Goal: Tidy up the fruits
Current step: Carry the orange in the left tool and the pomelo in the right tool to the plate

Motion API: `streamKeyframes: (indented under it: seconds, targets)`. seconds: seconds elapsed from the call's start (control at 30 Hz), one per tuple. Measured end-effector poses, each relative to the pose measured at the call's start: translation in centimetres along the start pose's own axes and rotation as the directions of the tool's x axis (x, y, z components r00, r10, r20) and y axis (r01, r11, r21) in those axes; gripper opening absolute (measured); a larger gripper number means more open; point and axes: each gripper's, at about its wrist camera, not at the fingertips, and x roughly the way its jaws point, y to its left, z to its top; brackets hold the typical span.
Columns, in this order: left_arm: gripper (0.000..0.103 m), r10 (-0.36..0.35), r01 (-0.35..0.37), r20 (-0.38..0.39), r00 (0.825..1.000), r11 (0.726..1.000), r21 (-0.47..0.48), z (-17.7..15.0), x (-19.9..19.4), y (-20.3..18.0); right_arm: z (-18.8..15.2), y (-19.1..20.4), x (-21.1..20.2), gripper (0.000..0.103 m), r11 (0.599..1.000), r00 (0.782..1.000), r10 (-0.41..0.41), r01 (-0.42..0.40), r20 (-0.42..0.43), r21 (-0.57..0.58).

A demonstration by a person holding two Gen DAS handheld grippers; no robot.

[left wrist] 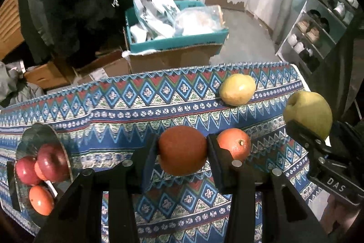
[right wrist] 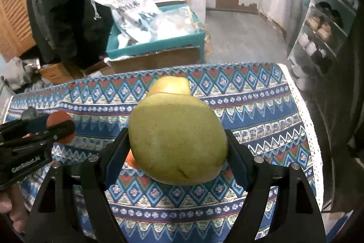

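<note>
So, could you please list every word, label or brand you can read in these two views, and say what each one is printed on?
"DAS": on the black body of the right gripper, seen from the left wrist.
"GenRobot.AI": on the black body of the left gripper, seen from the right wrist.
Dark printed characters on the white plastic sack in the teal cardboard box: too blurred to read.

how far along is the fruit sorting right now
Done: two red apples and an orange fruit already sit on the clear plate at the left. In hand: the left gripper is shut on an orange, the right gripper on a yellow-green pear. Left: another orange and a second pear still lie on the patterned cloth.
</note>
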Motion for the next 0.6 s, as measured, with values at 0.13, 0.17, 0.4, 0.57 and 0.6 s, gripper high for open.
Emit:
streamKeyframes:
  seconds: [0.13,0.17,0.4,0.57,0.6]
  targets:
    - [0.044,-0.003,0.003,0.028,1.000,1.000,0.001,-0.3,-2.0,0.4,0.2,0.7,-1.2,0.080,1.000,1.000,0.013,-0.012,0.024,-0.014]
    - [0.044,-0.004,0.004,0.036,0.999,1.000,0.001,-0.4,-2.4,0.5,0.3,1.0,-1.6,0.080,1.000,0.999,0.015,-0.014,0.032,-0.020]
    - [0.044,0.018,-0.019,0.087,0.996,1.000,0.011,-0.9,-5.0,1.1,0.7,2.6,-3.8,0.080,0.998,0.996,0.031,-0.026,0.079,-0.053]
    - [0.044,0.028,-0.030,0.118,0.993,0.999,0.016,-1.2,-6.7,1.5,0.9,3.6,-5.1,0.080,0.997,0.994,0.039,-0.031,0.103,-0.077]
    - [0.044,0.030,-0.032,0.124,0.992,0.999,0.017,-1.3,-7.1,1.6,0.9,3.8,-5.3,0.080,0.996,0.993,0.040,-0.031,0.107,-0.081]
